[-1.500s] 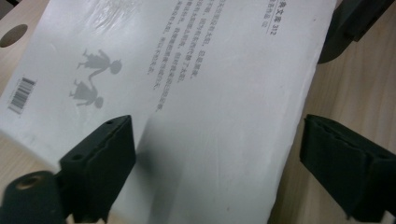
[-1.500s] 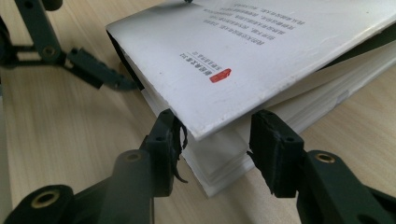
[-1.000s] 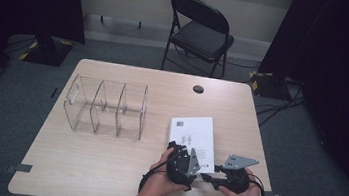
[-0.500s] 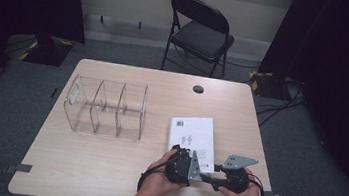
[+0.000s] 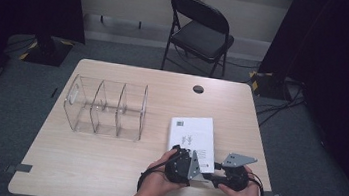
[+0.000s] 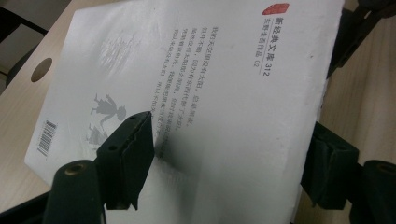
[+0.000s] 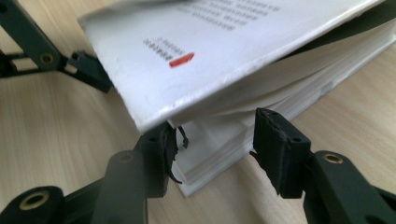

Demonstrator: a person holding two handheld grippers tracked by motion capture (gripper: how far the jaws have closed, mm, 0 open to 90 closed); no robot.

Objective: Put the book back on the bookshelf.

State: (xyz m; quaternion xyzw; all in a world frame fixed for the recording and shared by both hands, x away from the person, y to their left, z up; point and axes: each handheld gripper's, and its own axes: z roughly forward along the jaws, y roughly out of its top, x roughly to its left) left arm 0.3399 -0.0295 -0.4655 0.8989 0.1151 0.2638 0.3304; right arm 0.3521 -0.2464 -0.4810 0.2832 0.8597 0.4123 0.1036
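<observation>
Scanning left to right across the high view: a clear three-compartment organizer (image 5: pixel 106 107) is standing on the left half of the wooden table (image 5: pixel 103 170), with nothing in it. A white paperback book (image 5: pixel 192 133) is lying well apart from it, toward the near right, back cover up, barcode at the far corner.

The left gripper (image 5: pixel 193 165) is working at the book's near edge. Its jaws have just been closing; in the left gripper view one pad is sitting on the cover (image 6: pixel 224 93) and the other is reaching round the book's edge, so it is apparently pinching the book.

The right gripper (image 5: pixel 212 175) is coming in from the right. Its jaws have just been opening and are standing apart astride the near corner of the page block (image 7: pixel 219 149). The cover is lifting off the pages there.

Judging the step: getting hold of the book. Next move is calling for the right jaws to close squarely across cover and pages together, then a lift toward the organizer.
</observation>
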